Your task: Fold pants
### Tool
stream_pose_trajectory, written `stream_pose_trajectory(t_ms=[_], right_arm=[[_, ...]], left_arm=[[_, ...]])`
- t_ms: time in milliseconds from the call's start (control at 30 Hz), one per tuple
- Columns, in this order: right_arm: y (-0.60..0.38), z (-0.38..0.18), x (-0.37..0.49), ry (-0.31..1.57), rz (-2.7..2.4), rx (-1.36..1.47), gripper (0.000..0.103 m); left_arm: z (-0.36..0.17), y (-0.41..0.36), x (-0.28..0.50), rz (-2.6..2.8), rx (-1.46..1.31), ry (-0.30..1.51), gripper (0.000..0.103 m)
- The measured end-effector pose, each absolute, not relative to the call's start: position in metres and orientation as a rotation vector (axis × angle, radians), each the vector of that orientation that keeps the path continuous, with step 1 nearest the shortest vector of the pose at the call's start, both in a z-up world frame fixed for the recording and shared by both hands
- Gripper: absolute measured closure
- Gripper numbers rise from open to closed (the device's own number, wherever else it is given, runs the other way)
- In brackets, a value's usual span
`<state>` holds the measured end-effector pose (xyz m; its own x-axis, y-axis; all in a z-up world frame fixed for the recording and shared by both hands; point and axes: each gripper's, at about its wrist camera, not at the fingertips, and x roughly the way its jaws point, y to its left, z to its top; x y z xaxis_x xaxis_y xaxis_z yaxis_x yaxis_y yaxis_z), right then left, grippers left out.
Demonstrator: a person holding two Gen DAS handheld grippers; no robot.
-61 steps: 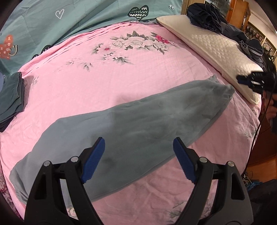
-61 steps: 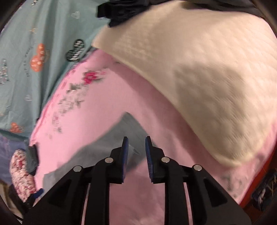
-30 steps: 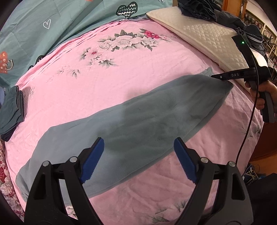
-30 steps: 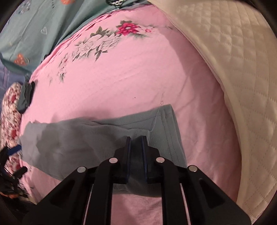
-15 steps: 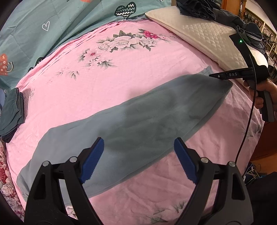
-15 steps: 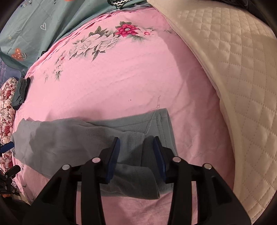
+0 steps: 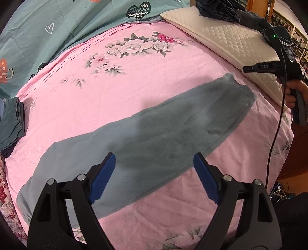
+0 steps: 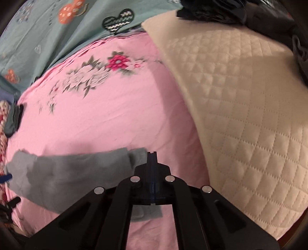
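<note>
Grey-green pants lie flat in a long strip across the pink floral sheet, folded lengthwise, waist end at the right. My left gripper is open and empty, hovering above the pants' middle near the front edge. My right gripper is shut with nothing between its pads, raised above the waist end of the pants. In the left wrist view the right gripper hangs in the air beyond the waist end, apart from the fabric.
A cream quilted pillow lies along the right side with dark clothes piled on it. A teal patterned duvet covers the far side. Folded dark garments sit at the left edge. A cable hangs from the right gripper.
My right gripper let go of the waist end, closed empty and lifted away from the pants toward the pillow. The left gripper stayed open above the pants.
</note>
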<state>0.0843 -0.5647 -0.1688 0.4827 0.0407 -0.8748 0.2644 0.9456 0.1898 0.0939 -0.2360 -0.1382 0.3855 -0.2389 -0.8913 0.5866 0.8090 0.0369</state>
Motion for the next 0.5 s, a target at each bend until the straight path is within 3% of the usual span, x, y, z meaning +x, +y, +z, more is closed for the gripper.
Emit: stream_pose_trajectory(t_ms=[100,167,233,267,467,500], right_arm=[[-0.574,-0.174,0.085,1.085,-0.065,0.418,0.103],[-0.572,-0.171,0.078,1.102,0.0,0.471,0.093],[-0.564,-0.17,0.071,1.133,0.022,0.463,0.075],[-0.559,-0.172,0.067,1.158,0.029,0.451,0.073],[-0.532,-0.195,0.059,1.252,0.07,0.363,0.072],[-0.528,-0.195,0.059,1.246,0.069,0.341,0.077]], left_arm=[[-0.138,-0.239,0.092,-0.553,0.384,1.044,0.018],[-0.139,-0.24,0.092,-0.552,0.383,1.049,0.017],[-0.14,-0.24,0.094,-0.55,0.377,1.057,0.017],[-0.141,-0.24,0.094,-0.55,0.373,1.061,0.017],[-0.142,-0.247,0.093,-0.571,0.389,1.06,0.017],[-0.142,-0.248,0.092,-0.572,0.393,1.059,0.017]])
